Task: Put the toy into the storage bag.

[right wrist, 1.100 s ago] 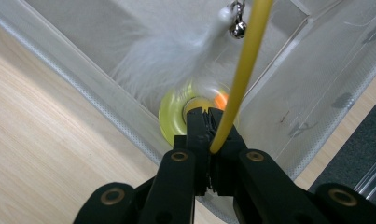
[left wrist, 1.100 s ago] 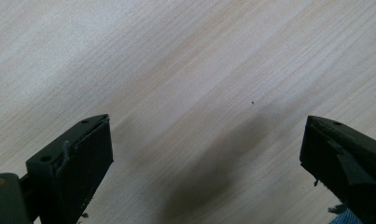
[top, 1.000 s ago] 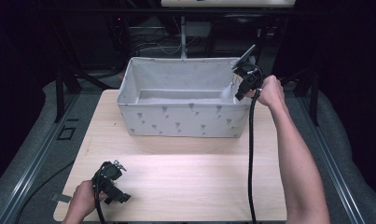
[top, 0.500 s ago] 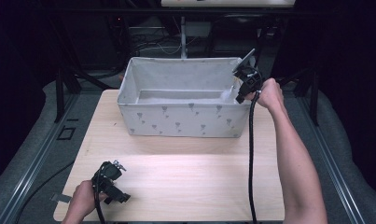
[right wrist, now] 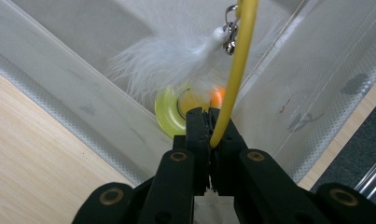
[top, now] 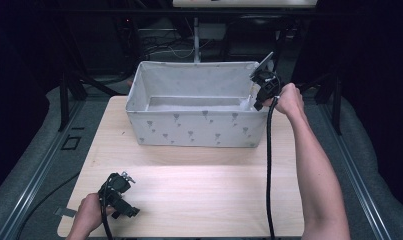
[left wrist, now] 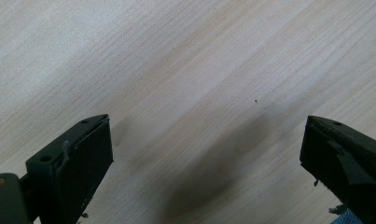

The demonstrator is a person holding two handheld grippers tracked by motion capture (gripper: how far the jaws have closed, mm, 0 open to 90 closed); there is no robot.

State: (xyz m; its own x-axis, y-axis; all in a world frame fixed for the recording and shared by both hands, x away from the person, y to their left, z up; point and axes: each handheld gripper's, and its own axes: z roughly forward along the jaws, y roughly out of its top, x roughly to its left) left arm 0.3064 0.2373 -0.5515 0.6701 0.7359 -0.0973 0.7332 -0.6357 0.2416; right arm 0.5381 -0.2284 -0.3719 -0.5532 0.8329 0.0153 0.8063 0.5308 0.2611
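Pale wood table (top: 199, 190), dark room behind. My right gripper (right wrist: 209, 126) pinches the yellow wand (right wrist: 234, 70) over the fabric bin (top: 196, 127), white feather (right wrist: 162, 58) dangling; left gripper (top: 120, 194) spread wide, empty.

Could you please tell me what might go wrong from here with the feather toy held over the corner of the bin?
1. The right hand-held gripper pinches only the thin yellow wand; it may slip or twist.
2. The white feather dangles near the bin wall and could snag.
3. The bin is unsteadied; the left hand-held gripper sits open on the table.
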